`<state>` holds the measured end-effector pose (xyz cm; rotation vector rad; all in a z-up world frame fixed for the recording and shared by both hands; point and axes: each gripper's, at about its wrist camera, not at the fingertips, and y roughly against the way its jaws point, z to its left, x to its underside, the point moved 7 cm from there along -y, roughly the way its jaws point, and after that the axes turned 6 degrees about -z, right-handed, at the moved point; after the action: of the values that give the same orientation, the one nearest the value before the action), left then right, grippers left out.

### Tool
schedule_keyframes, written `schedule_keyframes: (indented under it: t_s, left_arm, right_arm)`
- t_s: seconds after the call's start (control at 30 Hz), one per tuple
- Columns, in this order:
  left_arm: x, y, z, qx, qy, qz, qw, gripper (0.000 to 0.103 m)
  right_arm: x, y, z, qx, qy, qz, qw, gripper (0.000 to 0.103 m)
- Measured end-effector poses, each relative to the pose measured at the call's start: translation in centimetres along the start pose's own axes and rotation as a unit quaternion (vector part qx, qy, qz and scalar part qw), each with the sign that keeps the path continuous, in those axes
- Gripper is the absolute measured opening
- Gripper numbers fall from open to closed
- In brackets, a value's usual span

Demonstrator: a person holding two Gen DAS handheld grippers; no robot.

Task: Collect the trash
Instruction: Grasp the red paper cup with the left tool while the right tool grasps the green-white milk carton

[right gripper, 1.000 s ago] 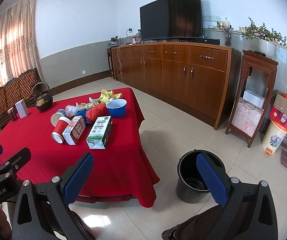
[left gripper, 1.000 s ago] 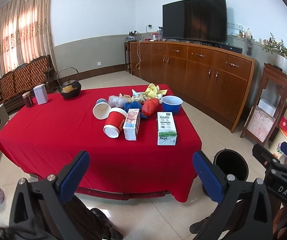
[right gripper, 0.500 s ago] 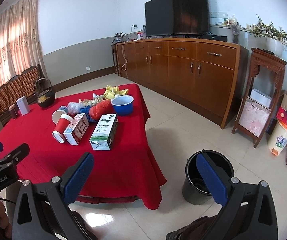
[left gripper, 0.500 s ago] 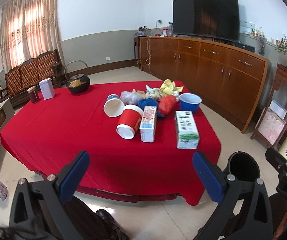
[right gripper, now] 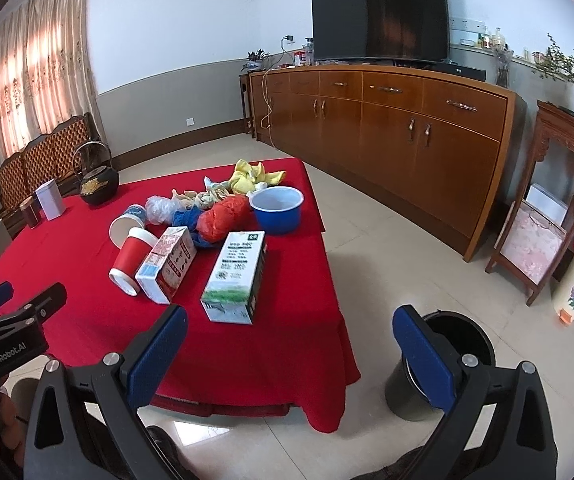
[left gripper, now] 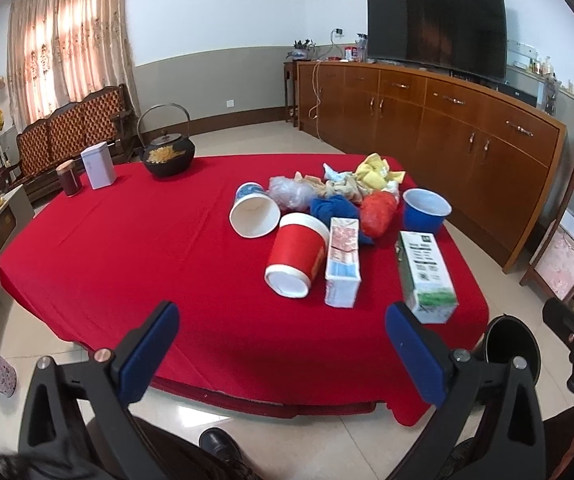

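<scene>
Both grippers, left & right, spread wide, empty, short of trash-strewn red table.

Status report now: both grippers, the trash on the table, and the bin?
Left gripper open, empty. Right gripper open, empty. Trash pile untouched on red table. Black bin on floor, path clear.

White walls with a grey lower band enclose a room floored in pale glossy tiles. A long wooden sideboard runs along the far wall, carrying a large dark television. Patterned beige curtains glow with daylight above a carved wooden bench. A carved wooden stand sits near the sideboard's end.
</scene>
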<state>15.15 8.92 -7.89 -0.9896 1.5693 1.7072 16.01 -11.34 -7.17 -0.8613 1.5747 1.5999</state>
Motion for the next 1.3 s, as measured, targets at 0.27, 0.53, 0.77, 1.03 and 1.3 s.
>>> schedule_keyframes:
  t_s: [0.27, 0.53, 0.77, 1.03, 1.3]
  left_arm:
    - [-0.5, -4.4, 0.4, 0.003, -0.02, 0.022, 0.9996, 0.103]
    - [-0.7, -9.1, 0.9, 0.008, -0.027, 0.049, 0.9984, 0.103]
    - [-0.9, -12.1, 0.8, 0.017, -0.031, 0.062, 0.9975, 0.103]
    - [-0.1, -14.5, 0.1, 0.04, -0.036, 0.083, 0.9951, 0.098]
    - [-0.2, -15.5, 0.2, 0.061, -0.021, 0.085, 0.9943, 0.09]
  right_arm:
    - [-1.1, -5.3, 2.6, 0.001, 0.001, 0.019, 1.0, 0.103]
    - [-0.9, -11.6, 4.6, 0.007, 0.0, 0.053, 0.999, 0.103]
    - [-0.3, -15.6, 5.5, 0.019, 0.002, 0.077, 0.997, 0.103]
    - [0.6, -18.6, 5.5, 0.028, -0.001, 0.103, 0.994, 0.103]
    - [1.3, -20.3, 5.6, 0.031, -0.008, 0.117, 0.993, 0.103]
